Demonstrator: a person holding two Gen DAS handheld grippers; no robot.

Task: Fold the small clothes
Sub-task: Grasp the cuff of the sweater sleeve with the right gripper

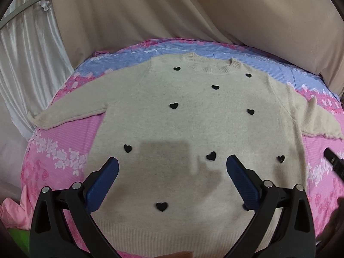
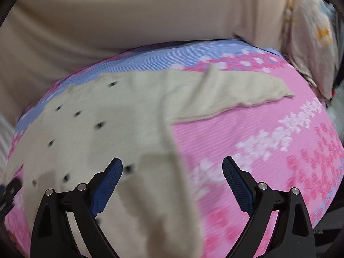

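Two claws hang spread wide above a small cream sweater (image 1: 193, 124) that lies flat, front up, on a bed with a pink and blue flowered sheet (image 1: 64, 146). Neither grasps anything. The sweater's hem is near, its neckline far, so its long axis runs straight away from the person; both sleeves stick out sideways, unfolded.

The left claw (image 1: 172, 167) hovers over the lower middle of the body, its blue pads either side of the black hearts, casting a shadow on the knit. The right claw (image 2: 172, 167) sits further right, straddling the sweater's right side edge: its left pad over the cream cloth, its right pad over bare pink sheet. That view is blurred, so height above the cloth cannot be told.

The right sleeve (image 2: 236, 92) lies far and to the right of the right claw, its length running outward across the sheet. As a judgement, no fold is made yet, and the right claw is the nearer one to take that sleeve and bring it leftward over the body.
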